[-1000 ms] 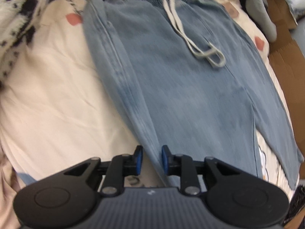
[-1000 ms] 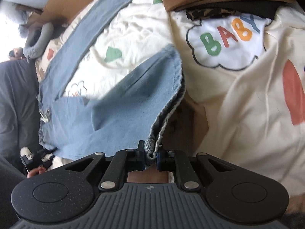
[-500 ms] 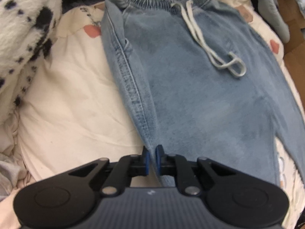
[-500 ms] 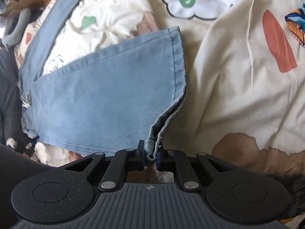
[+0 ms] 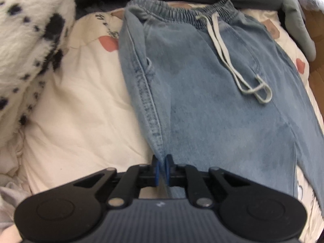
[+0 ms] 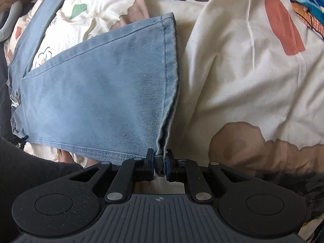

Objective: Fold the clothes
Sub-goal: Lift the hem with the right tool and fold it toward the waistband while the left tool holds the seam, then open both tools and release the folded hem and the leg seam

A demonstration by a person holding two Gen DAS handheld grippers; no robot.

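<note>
Light blue jeans [image 5: 212,101] lie flat on the bed, with the elastic waistband and white drawstring [image 5: 232,64] at the top of the left wrist view. My left gripper [image 5: 162,162] pinches the outer side seam of the left leg, and its jaws are closing tight on the denim. In the right wrist view one trouser leg [image 6: 101,91] is spread out, its hem [image 6: 170,60] running down to my right gripper [image 6: 160,159]. That gripper is shut on the lower hem corner. The other leg [image 6: 46,14] stretches away at the upper left.
A cream printed bedspread [image 5: 81,111] [image 6: 243,70] lies under everything. A white fleece with black spots [image 5: 24,40] is piled at the left, and a grey plush thing [image 5: 297,20] and cardboard [image 5: 316,46] lie at the right. A dark sleeve [image 6: 30,172] shows at the lower left.
My left jaws have shut on the side seam and moved up the leg toward the waistband. My right gripper has kept its hold on the hem and come lower, so the leg lies flatter.
</note>
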